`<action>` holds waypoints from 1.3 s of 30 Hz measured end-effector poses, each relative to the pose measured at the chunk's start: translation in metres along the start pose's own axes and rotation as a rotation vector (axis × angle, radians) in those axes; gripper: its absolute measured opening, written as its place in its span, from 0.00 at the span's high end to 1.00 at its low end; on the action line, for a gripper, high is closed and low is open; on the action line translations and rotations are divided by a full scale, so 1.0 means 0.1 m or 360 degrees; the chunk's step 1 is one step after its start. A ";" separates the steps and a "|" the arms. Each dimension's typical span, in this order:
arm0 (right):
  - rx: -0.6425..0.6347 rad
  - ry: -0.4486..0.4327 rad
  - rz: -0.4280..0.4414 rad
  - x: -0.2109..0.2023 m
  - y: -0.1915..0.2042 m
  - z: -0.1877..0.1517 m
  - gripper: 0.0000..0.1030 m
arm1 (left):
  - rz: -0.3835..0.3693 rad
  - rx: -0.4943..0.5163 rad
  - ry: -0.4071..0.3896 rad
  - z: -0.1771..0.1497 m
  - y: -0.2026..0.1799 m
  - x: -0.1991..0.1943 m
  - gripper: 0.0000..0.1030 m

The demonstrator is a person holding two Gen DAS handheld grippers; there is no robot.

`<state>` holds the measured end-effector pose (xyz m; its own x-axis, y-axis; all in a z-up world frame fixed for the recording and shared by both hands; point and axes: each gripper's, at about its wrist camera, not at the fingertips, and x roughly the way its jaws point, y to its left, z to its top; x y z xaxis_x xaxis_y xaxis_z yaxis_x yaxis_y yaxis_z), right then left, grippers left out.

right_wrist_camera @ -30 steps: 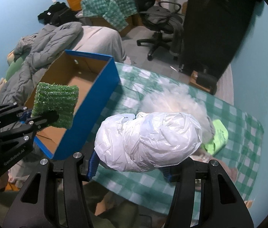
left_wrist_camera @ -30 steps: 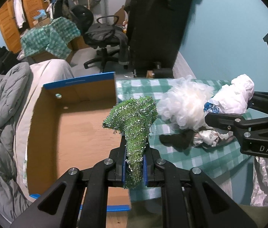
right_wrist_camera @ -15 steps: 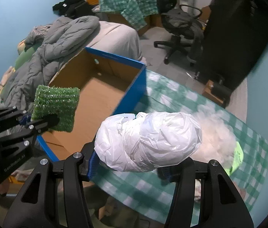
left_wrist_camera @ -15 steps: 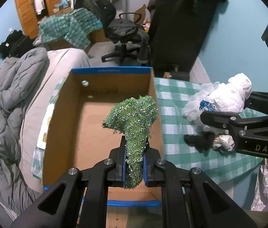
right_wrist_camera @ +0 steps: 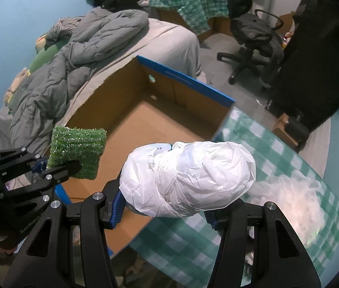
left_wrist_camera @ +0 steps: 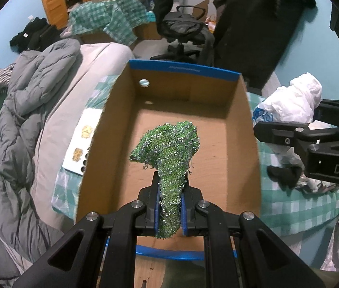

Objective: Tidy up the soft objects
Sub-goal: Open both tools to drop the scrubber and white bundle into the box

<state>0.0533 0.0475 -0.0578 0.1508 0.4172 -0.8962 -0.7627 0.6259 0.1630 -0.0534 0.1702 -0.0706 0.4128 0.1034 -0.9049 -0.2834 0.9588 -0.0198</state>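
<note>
Cardboard box [left_wrist_camera: 243,129] w/ blue rim sits open on the green-checked tablecloth [right_wrist_camera: 260,139], bed w/ grey duvet [left_wrist_camera: 25,110] just beside it. Left wrist view looks straight down into the box; right wrist view sees it from the side and also the white fluffy pile [right_wrist_camera: 291,199] on the cloth, hidden in the other view. White plastic bag bundle [right_wrist_camera: 188,177] is clamped in the right gripper [right_wrist_camera: 167,212], jaws wide around it, held over the box's near corner & cloth edge. Green scrub pad [left_wrist_camera: 169,148] is pinched in the left gripper [left_wrist_camera: 170,213], jaws narrow, above the box interior. Only the left view shows a small black item [left_wrist_camera: 283,175] on the cloth.
</note>
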 end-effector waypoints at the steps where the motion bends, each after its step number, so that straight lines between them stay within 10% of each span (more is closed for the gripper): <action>1: -0.0003 0.0010 0.0002 0.03 0.02 0.01 0.47 | 0.0007 -0.0007 0.0006 0.00 0.03 0.02 0.88; 14: 0.0010 0.0081 0.0042 0.38 0.16 0.21 0.46 | 0.0007 -0.0057 0.0079 0.07 0.25 0.20 0.87; 20: 0.0030 0.0055 0.0009 0.39 0.18 0.26 0.21 | 0.0059 -0.0050 0.0090 0.10 0.27 0.19 0.57; 39: 0.0121 0.0000 -0.0066 0.12 0.03 0.14 0.21 | 0.0006 -0.0035 -0.0006 0.14 0.21 -0.08 0.32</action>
<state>0.0619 0.0638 -0.0627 0.1813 0.3897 -0.9029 -0.7059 0.6908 0.1564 -0.0509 0.1935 -0.0575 0.4149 0.1077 -0.9035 -0.3036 0.9524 -0.0259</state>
